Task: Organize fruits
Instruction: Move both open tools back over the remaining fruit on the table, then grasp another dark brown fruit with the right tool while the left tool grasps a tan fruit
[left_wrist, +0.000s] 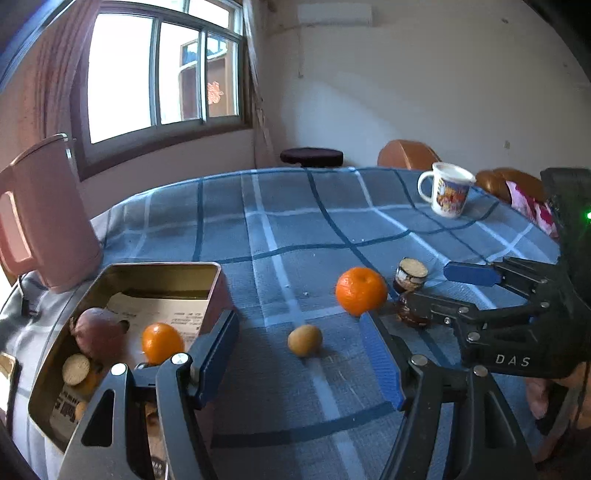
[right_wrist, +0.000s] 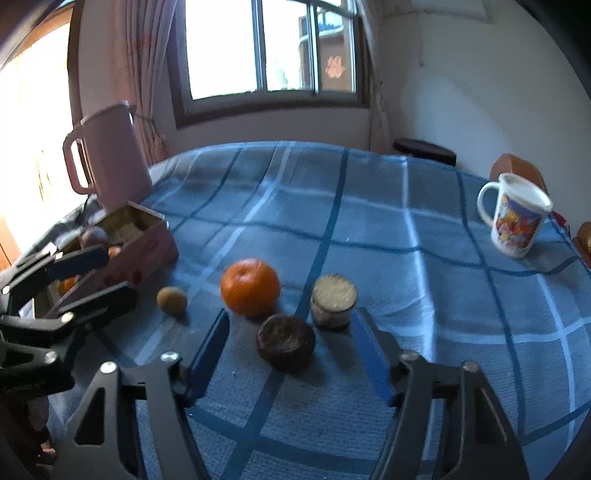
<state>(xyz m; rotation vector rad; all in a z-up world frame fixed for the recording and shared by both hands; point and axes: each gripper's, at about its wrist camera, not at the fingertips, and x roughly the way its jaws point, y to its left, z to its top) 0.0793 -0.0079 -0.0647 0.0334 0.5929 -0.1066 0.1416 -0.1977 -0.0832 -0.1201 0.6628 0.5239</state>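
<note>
Orange fruit (left_wrist: 162, 342) and a reddish one (left_wrist: 99, 333) already sit in my tin (left_wrist: 162, 268); the tangerine (left_wrist: 361, 290) and small brown fruit (left_wrist: 304, 340) wait on the desk (left_wrist: 295, 229). Both jaws hang spread, empty.

Black tool (left_wrist: 303, 369), blue pads (left_wrist: 380, 360)

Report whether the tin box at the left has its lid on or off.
Off. The tin box is open-topped: the left wrist view looks straight in at an orange, a dark reddish fruit and printed paper. No lid shows.
</note>
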